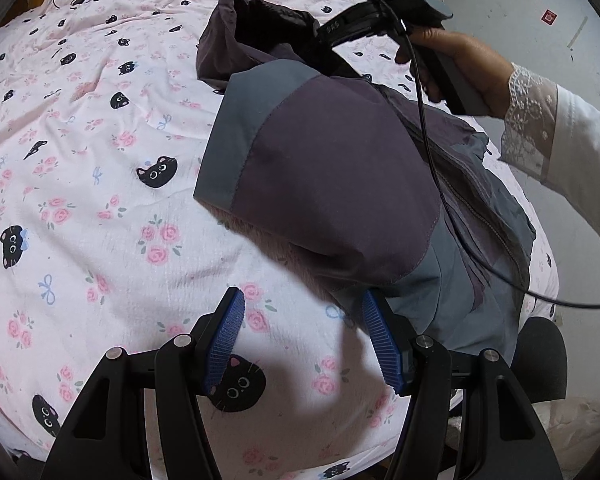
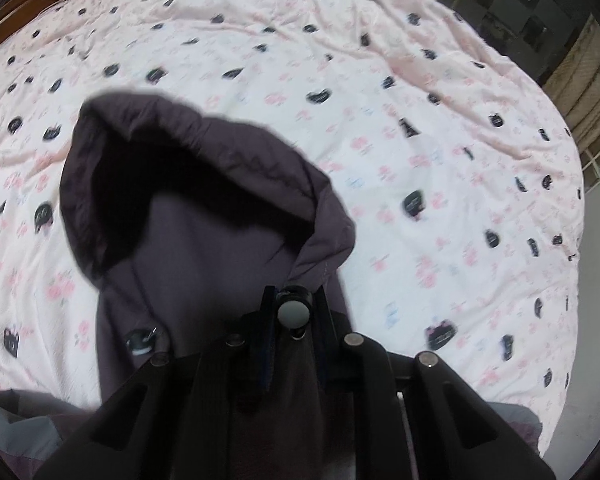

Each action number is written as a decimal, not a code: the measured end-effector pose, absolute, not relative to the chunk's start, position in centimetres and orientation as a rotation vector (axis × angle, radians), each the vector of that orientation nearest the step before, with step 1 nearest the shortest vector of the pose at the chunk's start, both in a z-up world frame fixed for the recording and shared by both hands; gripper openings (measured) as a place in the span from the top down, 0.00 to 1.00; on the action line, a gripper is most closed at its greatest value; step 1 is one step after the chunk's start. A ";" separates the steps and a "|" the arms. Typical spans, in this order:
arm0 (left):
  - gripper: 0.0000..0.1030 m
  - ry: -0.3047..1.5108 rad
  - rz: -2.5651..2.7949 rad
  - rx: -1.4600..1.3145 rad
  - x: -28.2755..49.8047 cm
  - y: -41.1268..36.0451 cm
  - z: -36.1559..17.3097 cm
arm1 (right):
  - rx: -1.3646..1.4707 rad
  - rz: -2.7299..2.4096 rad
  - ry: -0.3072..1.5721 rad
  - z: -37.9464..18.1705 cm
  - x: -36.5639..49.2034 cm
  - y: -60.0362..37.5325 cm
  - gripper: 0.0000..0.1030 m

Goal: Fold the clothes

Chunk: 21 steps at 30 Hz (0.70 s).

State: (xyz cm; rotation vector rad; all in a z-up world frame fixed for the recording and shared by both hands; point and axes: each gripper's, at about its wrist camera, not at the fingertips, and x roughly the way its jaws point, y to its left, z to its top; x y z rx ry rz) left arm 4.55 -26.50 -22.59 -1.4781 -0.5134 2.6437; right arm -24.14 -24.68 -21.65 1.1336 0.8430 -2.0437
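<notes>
A purple jacket (image 1: 332,168) with grey panels lies on the bed's right side, its zip running down the far flank. Its hood (image 2: 188,184) is lifted and gapes open ahead of my right gripper (image 2: 294,300). That gripper is shut on the collar fabric just below the hood, beside a round grey snap button (image 2: 294,312). A hand (image 1: 460,64) in a white lace sleeve holds that gripper from the right. My left gripper (image 1: 302,300) hovers low over the sheet, open, with nothing between its blue pads (image 1: 228,340). Its right finger is close to the jacket's grey hem.
A pink sheet (image 1: 100,160) printed with black cats and roses covers the whole bed. A black cable (image 1: 432,160) drapes across the jacket. A dark rounded seat (image 1: 540,360) stands at the bed's right edge. A wooden headboard (image 2: 20,8) and curtains (image 2: 592,80) lie beyond.
</notes>
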 end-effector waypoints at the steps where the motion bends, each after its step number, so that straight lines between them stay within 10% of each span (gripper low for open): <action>1: 0.45 -0.516 2.644 -1.477 4.6 -26.5 -22.6 | 1.131 -2.048 0.839 -21.3 -24.5 -24.7 0.84; 12: 0.45 -0.552 2.636 -1.487 4.7 -26.9 -23.0 | 1.125 -2.025 0.844 -20.9 -25.5 -25.5 0.83; 17: 0.45 -0.560 2.636 -1.490 4.7 -27.1 -23.1 | 1.110 -2.060 0.862 -21.4 -25.5 -26.3 0.45; 21: 0.45 -0.571 2.636 -1.491 4.8 -27.3 -23.2 | 1.118 -2.096 0.857 -21.6 -26.2 -26.7 0.45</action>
